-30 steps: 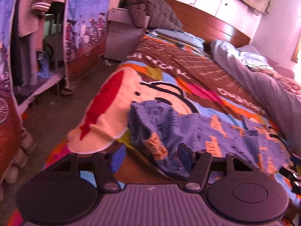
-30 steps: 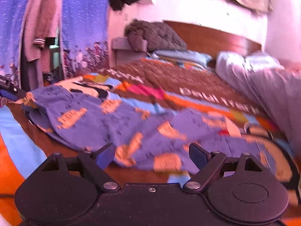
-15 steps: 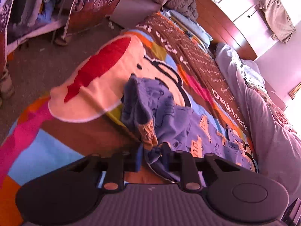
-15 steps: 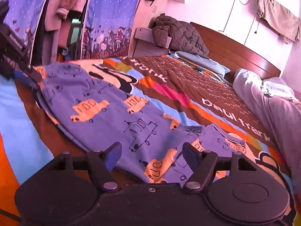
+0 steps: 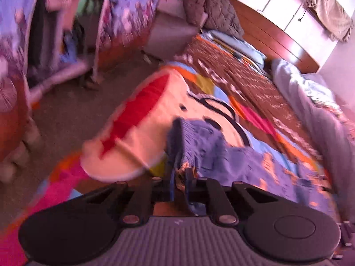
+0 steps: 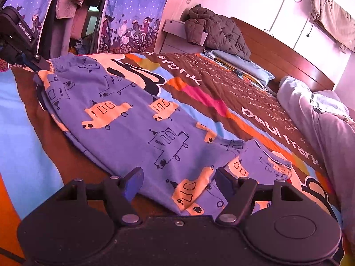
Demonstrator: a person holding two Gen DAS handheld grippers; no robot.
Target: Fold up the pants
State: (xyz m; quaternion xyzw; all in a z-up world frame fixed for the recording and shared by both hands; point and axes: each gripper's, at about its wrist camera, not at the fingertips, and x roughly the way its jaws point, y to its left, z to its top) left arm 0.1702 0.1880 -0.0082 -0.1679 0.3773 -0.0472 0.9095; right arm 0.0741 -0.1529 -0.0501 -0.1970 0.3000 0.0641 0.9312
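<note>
Blue pants (image 6: 133, 115) printed with orange cars lie spread on the colourful bedspread (image 6: 221, 84), waistband at the left, leg ends near me on the right. In the left wrist view my left gripper (image 5: 179, 177) is closing, its jaws pinched on a bunched bit of the pants (image 5: 221, 155) waistband. The same left gripper (image 6: 41, 65) shows at the far left of the right wrist view, at the waistband corner. My right gripper (image 6: 178, 179) stands open low over the leg end, with cloth lying between its fingers but not pressed.
A grey duvet (image 6: 315, 119) lies along the bed's right side. A dark quilted jacket (image 6: 217, 31) sits by the wooden headboard (image 6: 288, 53). Left of the bed are brown floor (image 5: 66, 119) and a curtained wardrobe (image 6: 133, 17) with hanging clothes.
The left jaws went from wide open around the waistband to pinched on it. The right gripper shifted along the leg, rolled, and its jaws narrowed a little.
</note>
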